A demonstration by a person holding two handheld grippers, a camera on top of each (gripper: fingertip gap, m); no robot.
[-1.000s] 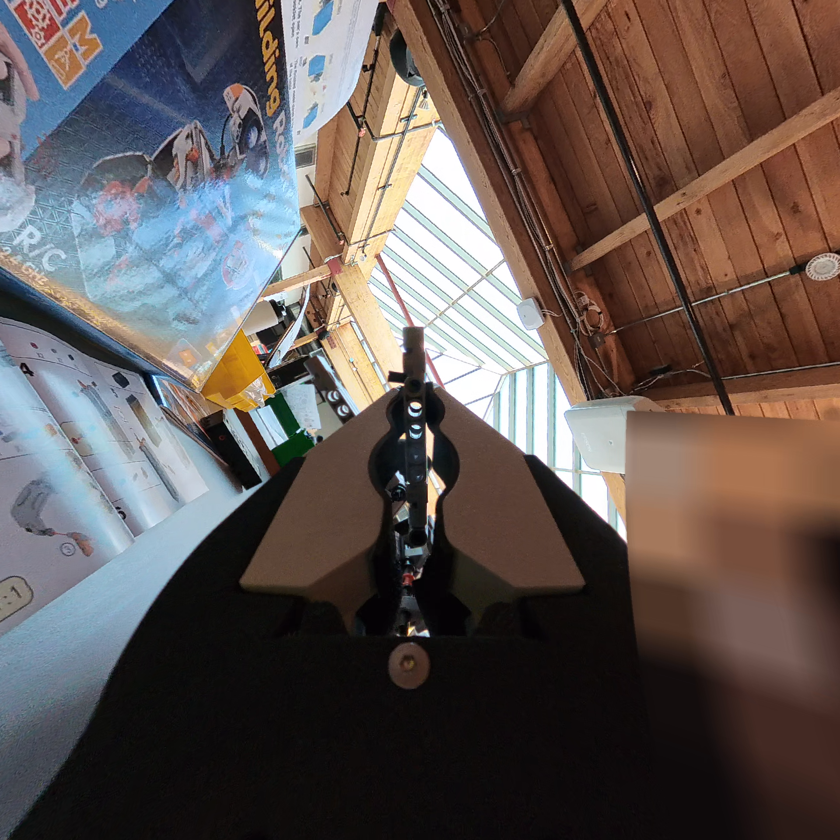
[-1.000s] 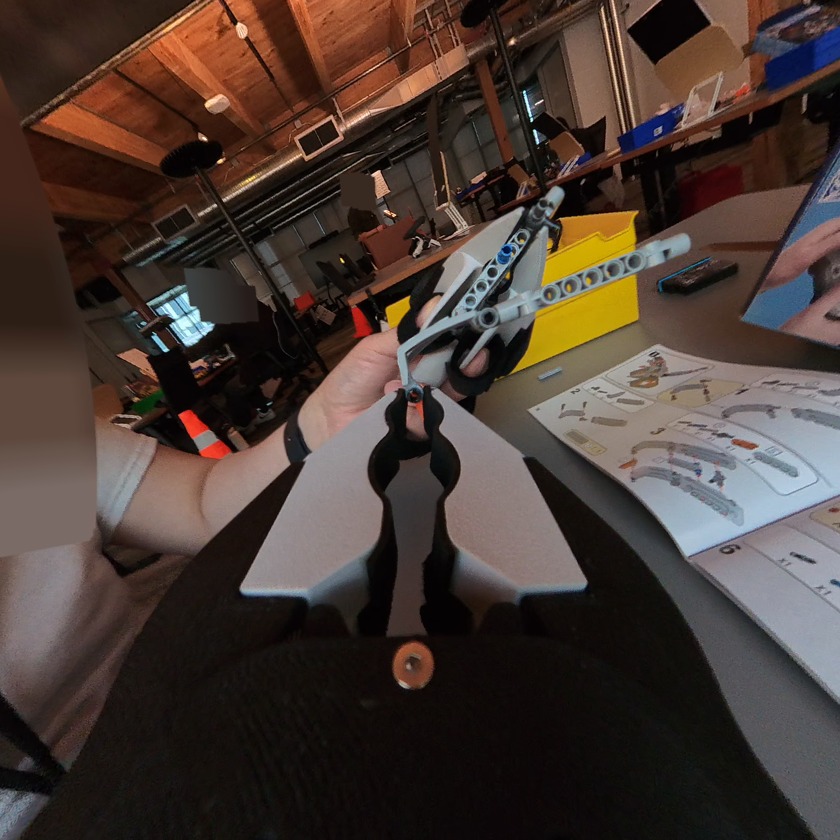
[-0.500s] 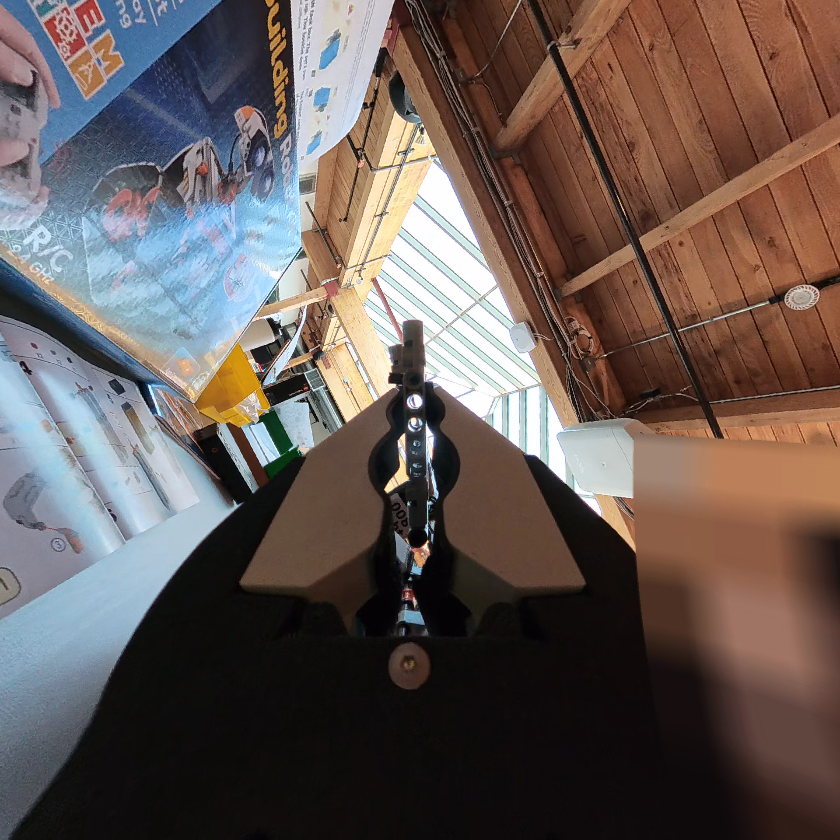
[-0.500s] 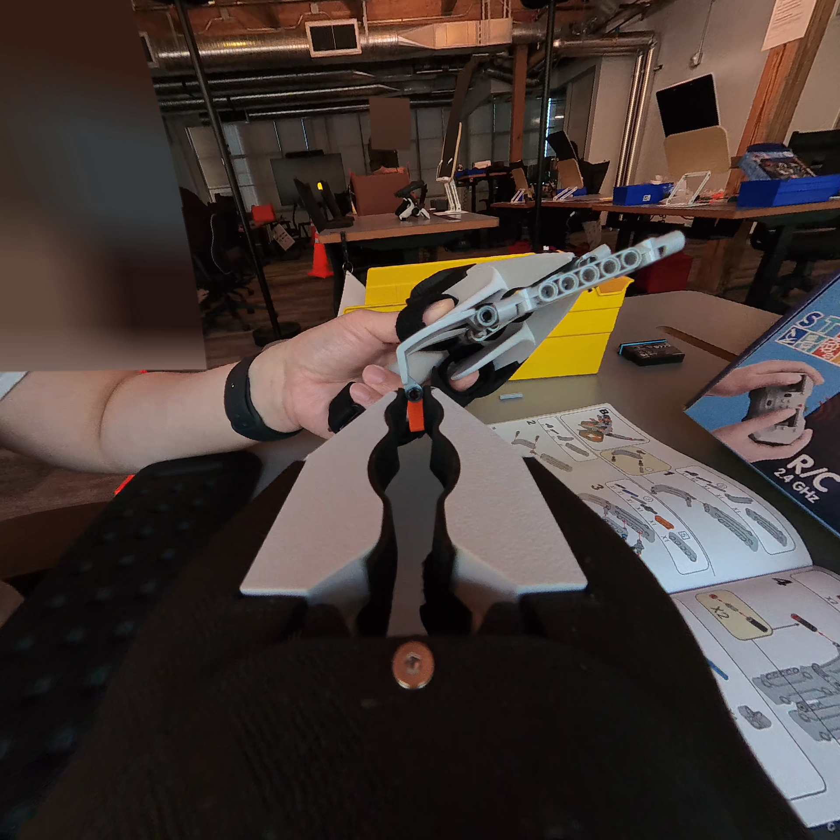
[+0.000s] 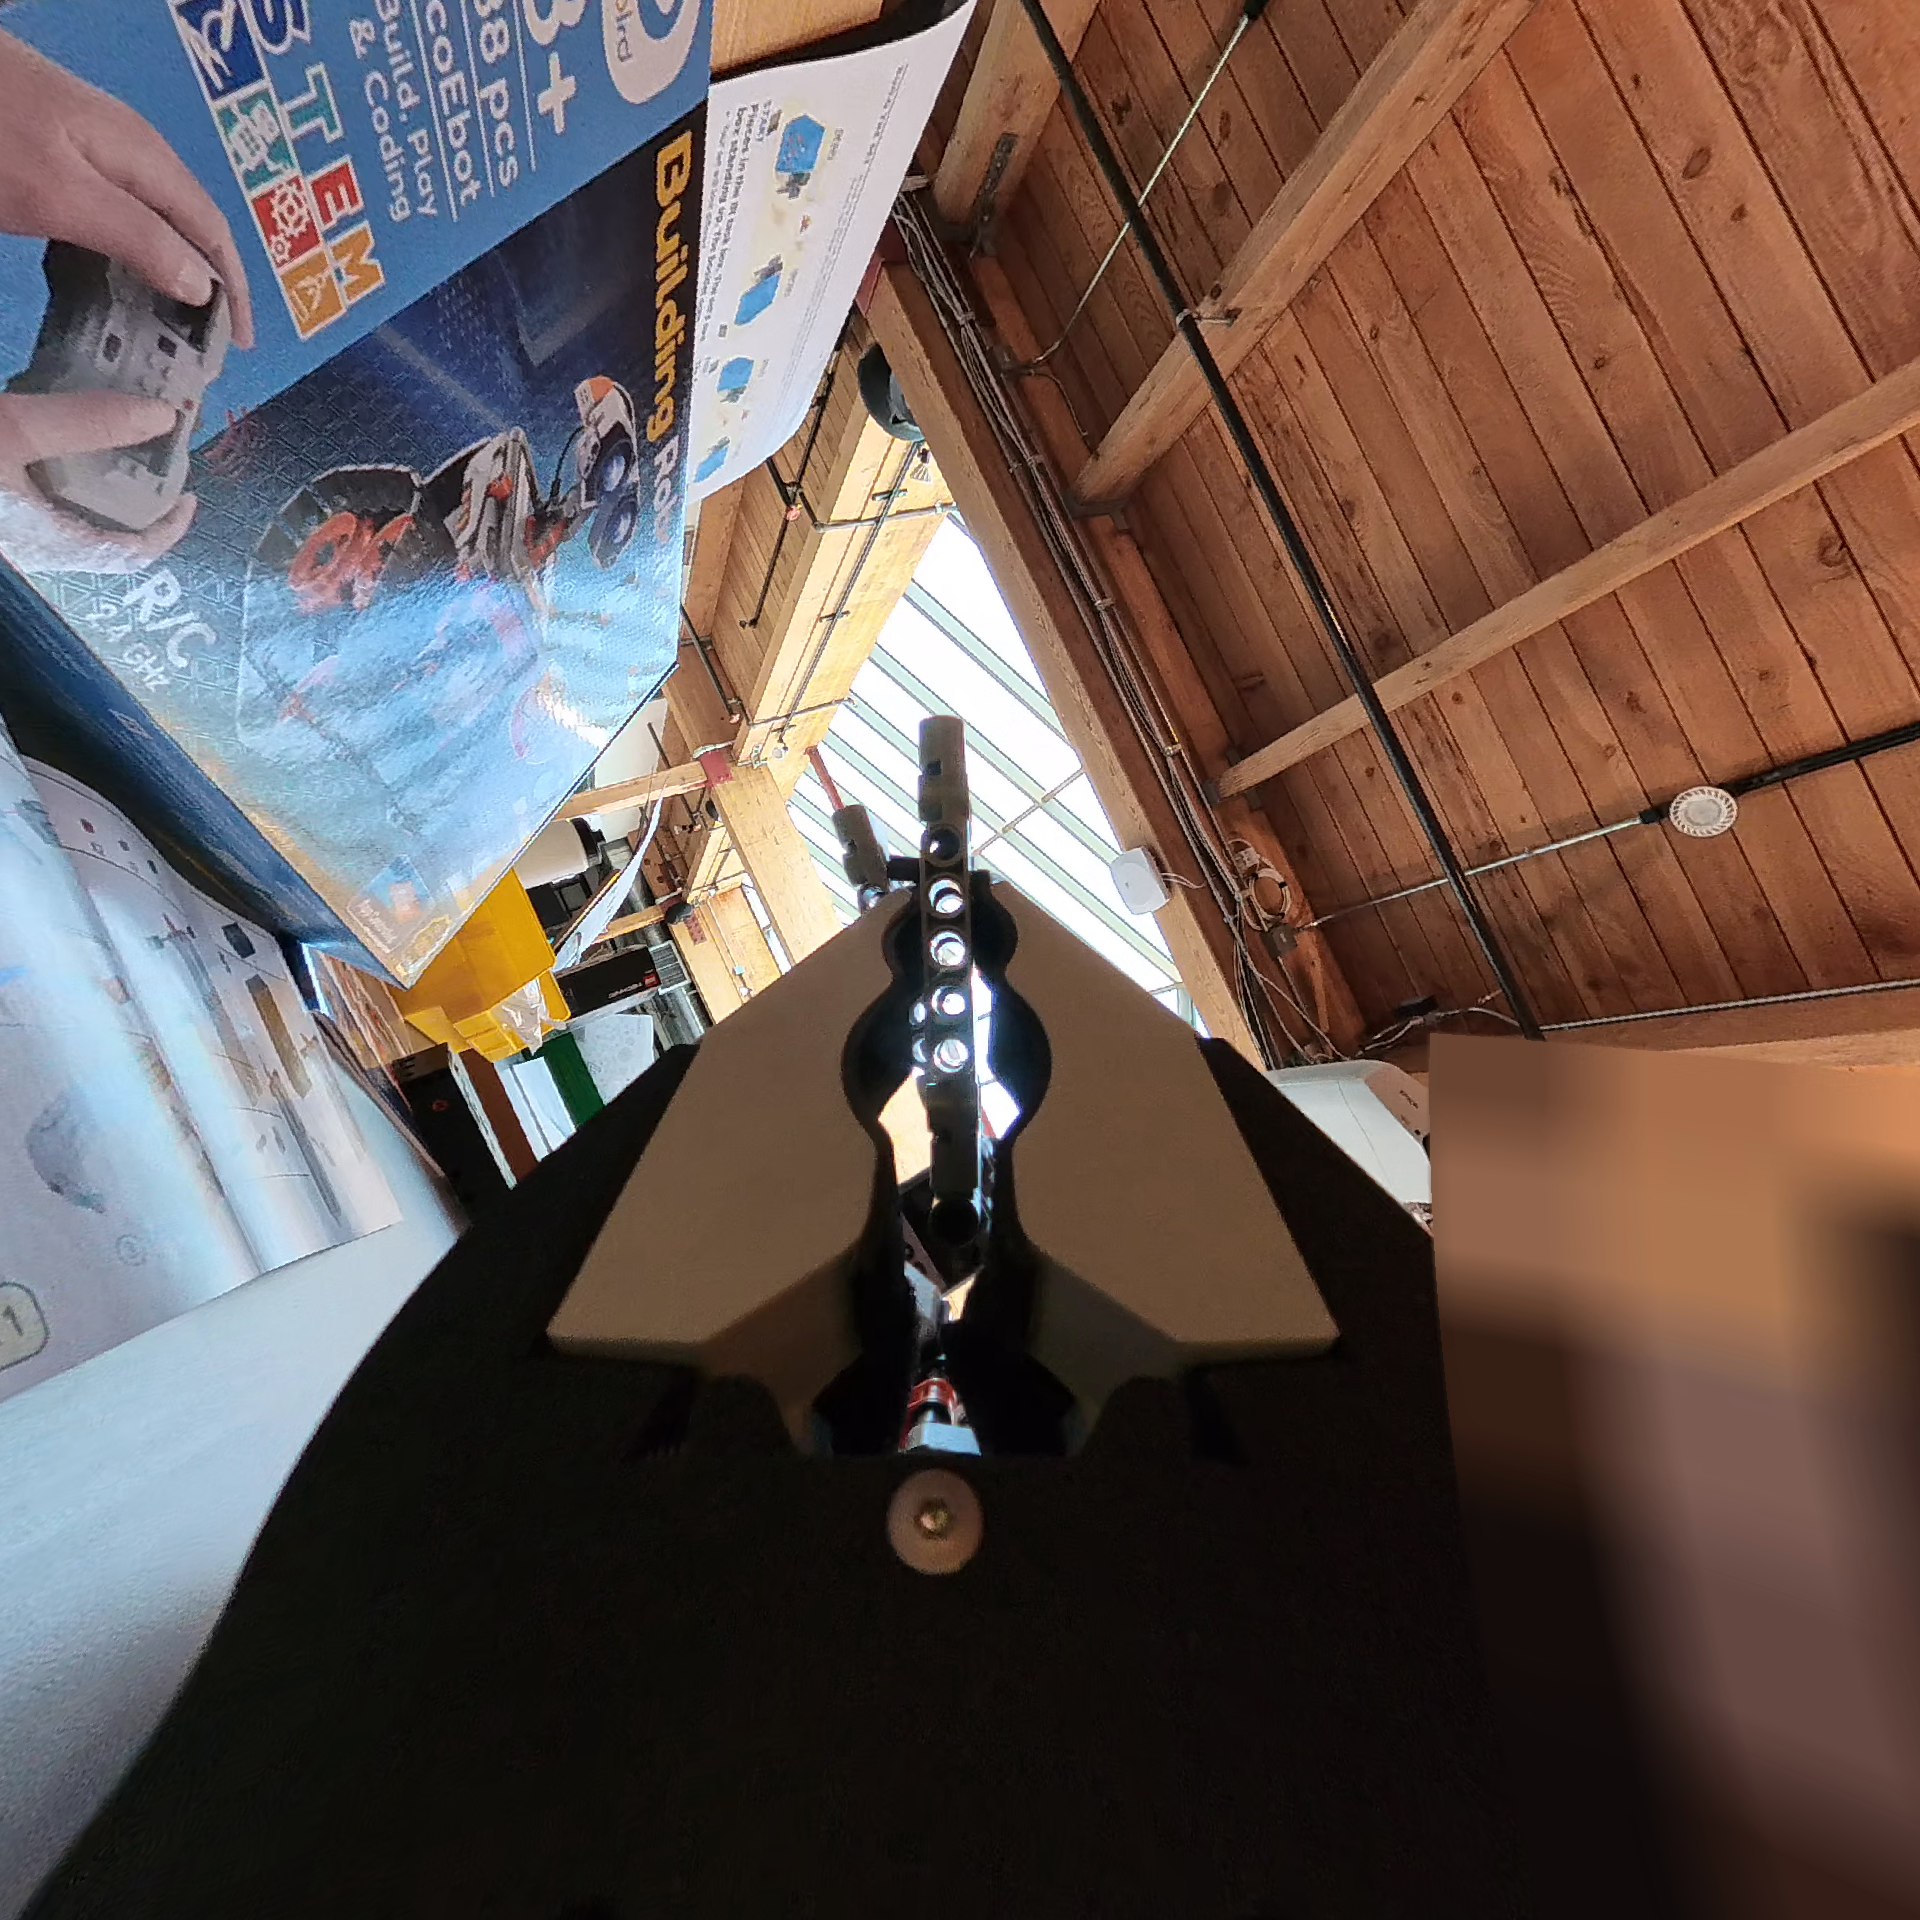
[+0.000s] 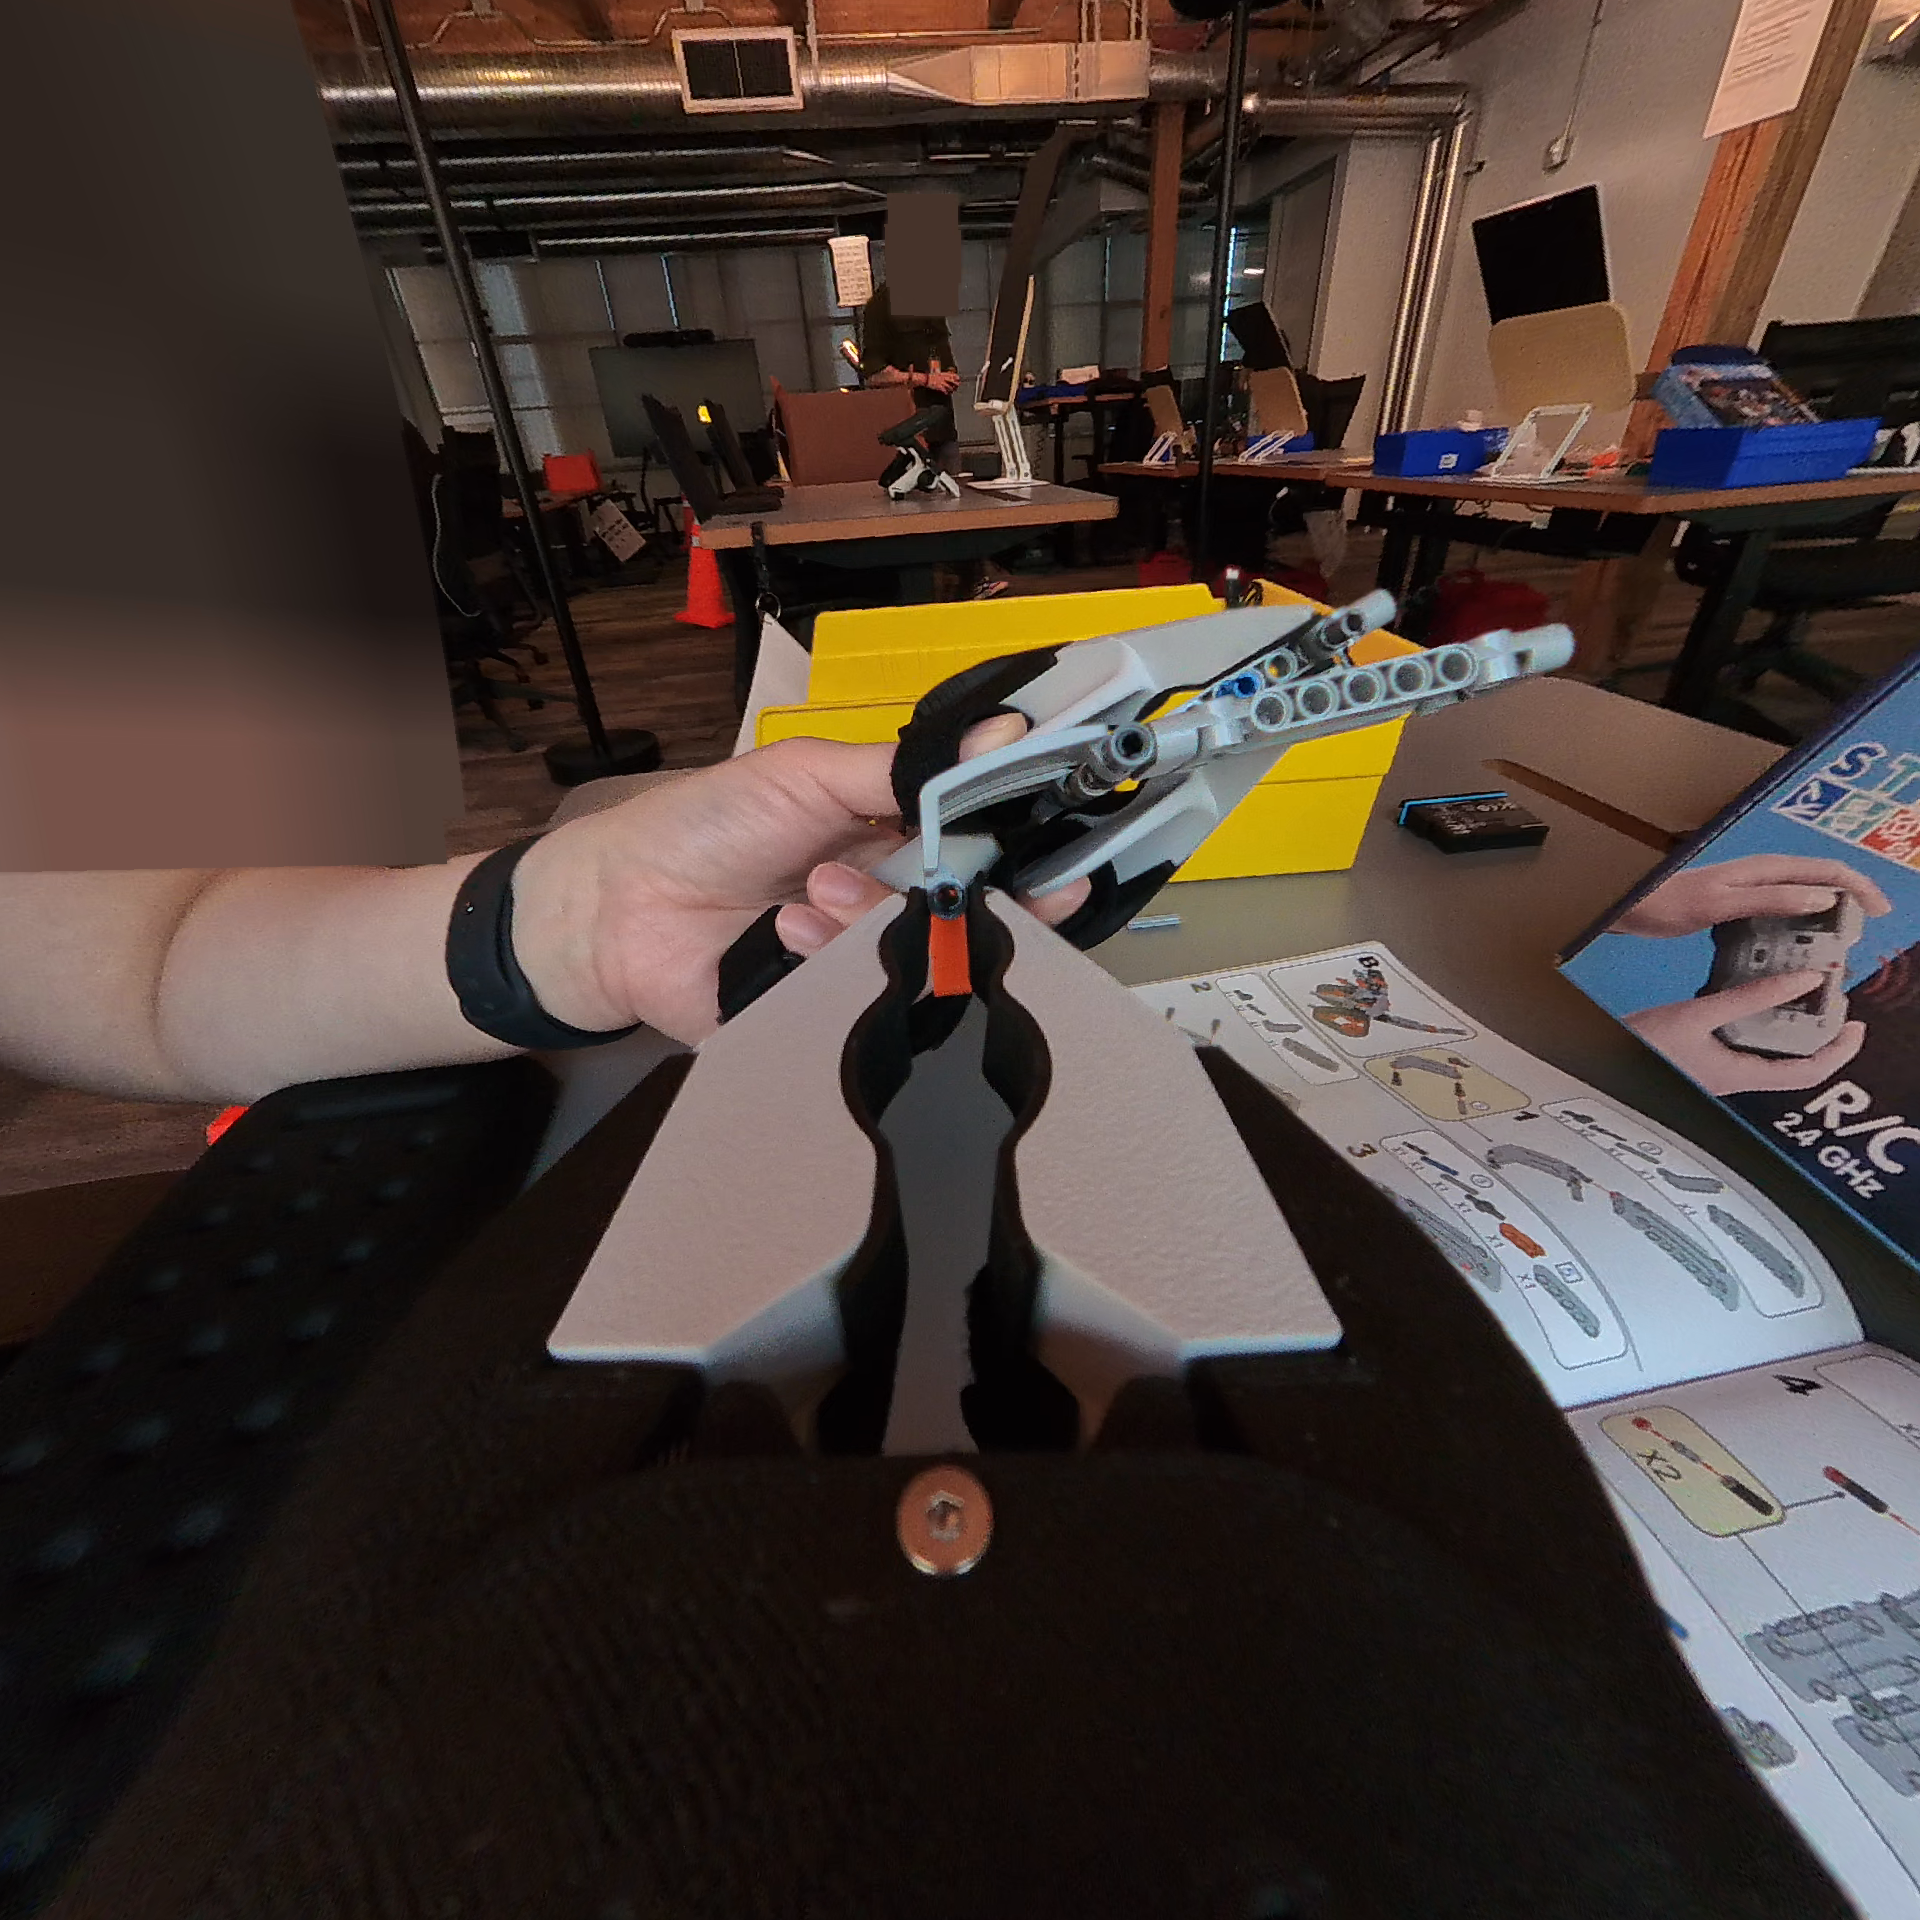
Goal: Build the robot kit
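Observation:
My left gripper [image 5: 948, 914] is shut on a grey beam assembly [image 5: 948, 997] with a row of holes, and it points up at the wooden ceiling. In the right wrist view a hand holds that left gripper [image 6: 1101, 769] up above the table. The grey assembly [image 6: 1351, 691] sticks out of it to the right. My right gripper [image 6: 945, 914] is shut on a small orange piece [image 6: 945, 956]. The tip of that piece meets the lower left end of the assembly's thin curved arm [image 6: 940, 831].
A yellow bin [image 6: 1039, 644] stands behind the grippers. An open instruction booklet [image 6: 1507, 1174] lies on the grey table [image 6: 1455, 914] to the right, with a blue kit box [image 6: 1766, 966] beyond it. A small black item [image 6: 1470, 821] lies near the bin. Desks and a person are far back. There is about 9 cm between the tips of the two grippers.
The right wrist view has levelled out toward the table. The left gripper and its assembly have tilted flatter. The orange piece has stayed at the arm's end.

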